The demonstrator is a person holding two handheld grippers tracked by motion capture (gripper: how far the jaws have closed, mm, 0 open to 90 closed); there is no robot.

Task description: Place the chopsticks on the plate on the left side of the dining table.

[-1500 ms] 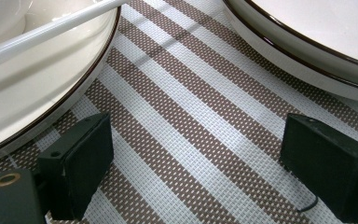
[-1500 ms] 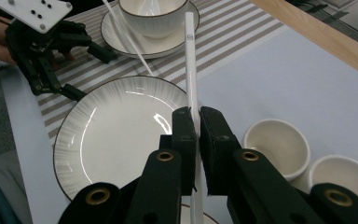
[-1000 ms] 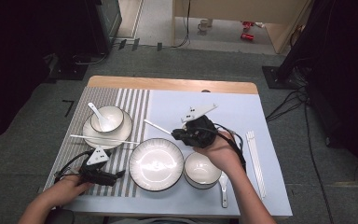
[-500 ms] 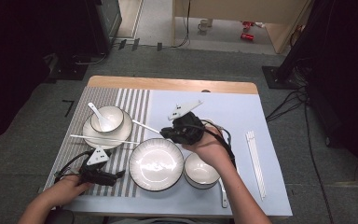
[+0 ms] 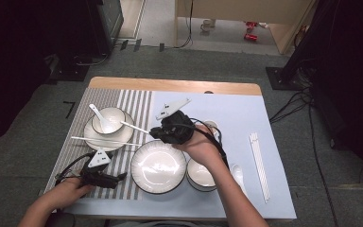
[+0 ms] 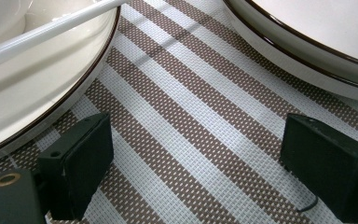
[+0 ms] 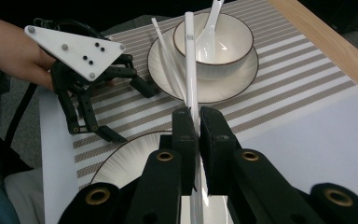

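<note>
Right tongs (image 7: 193, 122) clenched on a white chopstick (image 7: 189, 60), long axis pointing toward the bowl and saucer (image 7: 165, 65) at upper centre, where its mate (image 7: 165, 51) probably rests already. Left tongs (image 6: 191, 158) released, idle on the striped mat (image 6: 191, 116).

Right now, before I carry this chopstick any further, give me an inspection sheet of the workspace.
Surface: wooden table under a pale blue mat, striped placemat at the left.
Job's things: white chopstick clamped in the right gripper; second chopstick lies across the small plate holding a bowl with spoon.
Clutter: large plate, second bowl, another spoon, chopstick pair at the right.
Grippers: right shut on the chopstick above the large plate; left gripper open, jaws over the striped placemat.
Cables: black leads trail from the left gripper.
Surroundings: grey carpet, floor cables, red cans.
</note>
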